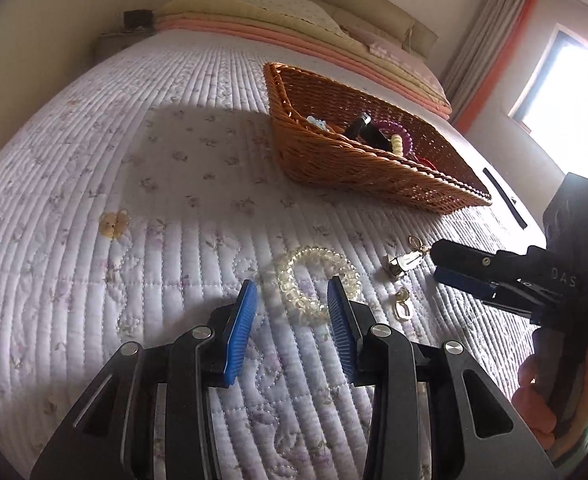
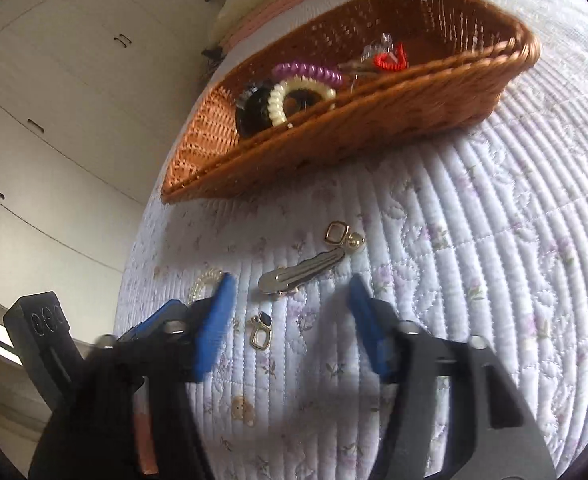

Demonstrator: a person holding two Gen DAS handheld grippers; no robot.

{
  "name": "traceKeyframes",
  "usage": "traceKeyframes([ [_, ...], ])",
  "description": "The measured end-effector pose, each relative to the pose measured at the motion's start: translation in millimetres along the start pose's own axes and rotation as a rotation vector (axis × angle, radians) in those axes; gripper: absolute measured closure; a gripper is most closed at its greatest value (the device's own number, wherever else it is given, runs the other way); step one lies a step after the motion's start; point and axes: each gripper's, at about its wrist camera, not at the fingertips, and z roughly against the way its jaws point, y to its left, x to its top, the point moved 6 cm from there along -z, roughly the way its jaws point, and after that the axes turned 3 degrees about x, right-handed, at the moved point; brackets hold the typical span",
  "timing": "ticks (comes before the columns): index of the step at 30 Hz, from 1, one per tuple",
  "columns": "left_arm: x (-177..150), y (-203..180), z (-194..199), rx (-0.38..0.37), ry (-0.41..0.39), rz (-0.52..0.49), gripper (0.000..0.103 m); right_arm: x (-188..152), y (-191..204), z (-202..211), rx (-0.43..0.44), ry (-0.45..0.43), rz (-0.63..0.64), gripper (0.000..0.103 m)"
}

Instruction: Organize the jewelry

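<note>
A brown wicker basket (image 1: 358,164) (image 2: 374,120) on the quilted bed holds purple (image 2: 310,72), cream (image 2: 294,96) and black coil hair ties and a red clip (image 2: 392,60). My left gripper (image 1: 291,300) is open, its pads on either side of a clear coil hair tie (image 1: 314,280) on the quilt. My right gripper (image 2: 289,292) (image 1: 434,258) is open just in front of a metal hair clip (image 2: 302,274) (image 1: 404,262). Gold earrings (image 2: 342,234) (image 2: 261,330) (image 1: 402,306) lie beside it.
A small bear-shaped charm (image 1: 113,222) (image 2: 242,410) lies apart on the quilt. Folded blankets and pillows (image 1: 277,20) are stacked at the bed's head. A black strip (image 1: 504,196) lies beyond the basket. White wardrobes (image 2: 53,100) stand beside the bed.
</note>
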Motion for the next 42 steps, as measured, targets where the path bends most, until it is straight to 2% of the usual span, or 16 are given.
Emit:
traceKeyframes([
  [5,2.6,1.3,-2.0,0.013,-0.007,0.013,0.068,3.7,6.5,-7.9,-0.031,0.022,0.001,0.043],
  [9,2.2,5.3,-0.4,0.010,-0.012,0.032,0.068,8.9,16.6,-27.6,-0.141,0.029,0.039,0.061],
  [11,1.8,7.2,1.4,0.006,-0.019,0.039,0.068,9.9,23.1,-35.0,-0.202,0.020,0.094,0.067],
  [13,1.4,8.9,2.6,-0.004,-0.022,0.048,0.068,9.1,28.4,-38.8,-0.242,0.020,0.152,0.068],
  [15,1.3,9.3,2.0,-0.010,-0.015,0.054,0.068,7.8,28.7,-40.3,-0.284,0.023,0.205,0.078],
  [16,1.3,9.1,1.1,-0.012,-0.011,0.053,0.068,7.9,28.6,-40.7,-0.274,0.029,0.216,0.078],
  [17,0.4,8.2,0.6,-0.015,-0.007,0.047,0.068,8.0,27.9,-40.4,-0.263,0.035,0.221,0.083],
  [22,-0.5,3.3,-3.8,0.003,0.010,0.017,0.068,-3.6,10.9,-23.6,-0.177,0.088,0.297,0.083],
  [28,1.1,-3.2,-8.4,0.072,0.014,-0.031,0.066,-35.7,10.1,-1.3,-0.195,0.104,0.443,0.083],
  [33,2.0,-7.5,-8.6,0.114,0.005,-0.063,0.066,-51.5,2.1,13.3,-0.159,0.093,0.420,0.083],
  [39,8.3,-1.0,-11.2,0.079,0.025,-0.018,0.064,-57.1,-3.4,17.8,-0.131,0.041,0.406,0.083],
  [42,11.6,-7.7,-19.6,0.138,0.040,-0.059,0.064,-59.6,-1.2,18.4,-0.165,0.017,0.434,0.083],
])
